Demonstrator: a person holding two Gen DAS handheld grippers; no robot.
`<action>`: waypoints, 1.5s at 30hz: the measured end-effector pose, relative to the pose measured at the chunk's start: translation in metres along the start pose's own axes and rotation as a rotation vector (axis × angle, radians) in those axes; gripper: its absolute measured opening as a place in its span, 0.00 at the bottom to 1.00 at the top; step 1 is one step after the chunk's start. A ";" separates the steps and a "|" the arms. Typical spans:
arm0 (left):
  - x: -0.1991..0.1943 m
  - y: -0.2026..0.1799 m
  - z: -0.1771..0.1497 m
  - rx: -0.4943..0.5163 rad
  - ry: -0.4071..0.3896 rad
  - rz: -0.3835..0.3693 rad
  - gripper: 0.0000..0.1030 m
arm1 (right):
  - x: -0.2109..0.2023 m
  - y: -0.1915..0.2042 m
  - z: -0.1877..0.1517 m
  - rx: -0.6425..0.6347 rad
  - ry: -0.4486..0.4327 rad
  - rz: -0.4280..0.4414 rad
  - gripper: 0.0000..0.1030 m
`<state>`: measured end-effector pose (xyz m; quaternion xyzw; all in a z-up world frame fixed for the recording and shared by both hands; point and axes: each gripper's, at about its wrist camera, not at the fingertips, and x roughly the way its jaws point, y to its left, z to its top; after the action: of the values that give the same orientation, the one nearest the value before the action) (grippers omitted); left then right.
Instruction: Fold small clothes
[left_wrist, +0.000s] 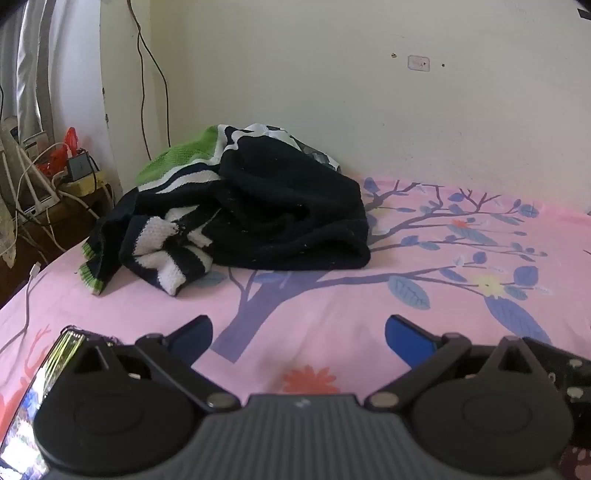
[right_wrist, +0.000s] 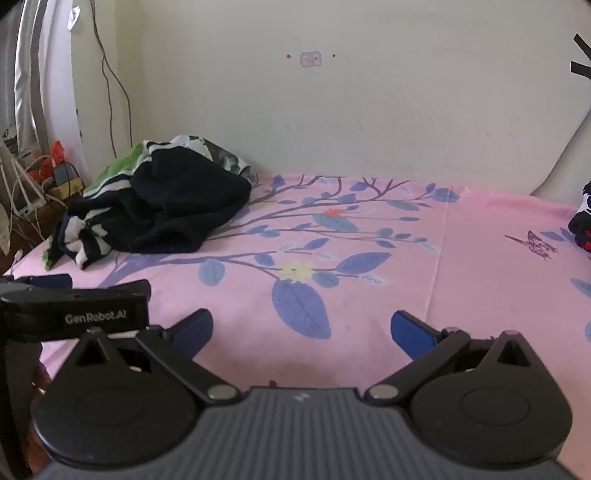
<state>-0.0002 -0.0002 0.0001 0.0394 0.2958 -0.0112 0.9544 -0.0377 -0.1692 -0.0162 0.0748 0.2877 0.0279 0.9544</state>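
A crumpled heap of small clothes (left_wrist: 251, 210), dark navy knit with white stripes and green trim, lies at the back left of the pink bed sheet (left_wrist: 332, 306) by the wall. The same heap of clothes (right_wrist: 159, 206) sits far left in the right wrist view. My left gripper (left_wrist: 298, 334) stands open over bare sheet, well short of the heap, nothing between its blue fingers. My right gripper (right_wrist: 301, 328) is open too, over a printed blue leaf, empty. The left gripper's black body (right_wrist: 74, 314) shows at the right view's left edge.
A wall (left_wrist: 369, 92) closes off the bed's far side. Cables and a charger clutter a low side table (left_wrist: 77, 181) at the left. A white cable (left_wrist: 27, 306) trails onto the sheet. A phone (left_wrist: 44, 387) lies near left. Another dark garment (right_wrist: 583, 221) rests at the right edge.
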 end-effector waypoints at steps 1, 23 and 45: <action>0.000 0.000 0.000 0.000 -0.001 0.003 1.00 | 0.000 0.000 0.000 0.000 0.000 0.000 0.95; 0.003 0.004 0.001 -0.020 0.050 0.027 1.00 | 0.000 0.001 0.000 0.000 0.002 -0.001 0.95; 0.002 0.007 -0.002 -0.014 -0.008 0.037 1.00 | 0.000 0.002 0.001 0.000 0.004 -0.002 0.95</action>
<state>0.0007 0.0068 -0.0019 0.0381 0.2913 0.0084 0.9558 -0.0375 -0.1676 -0.0153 0.0745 0.2895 0.0272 0.9539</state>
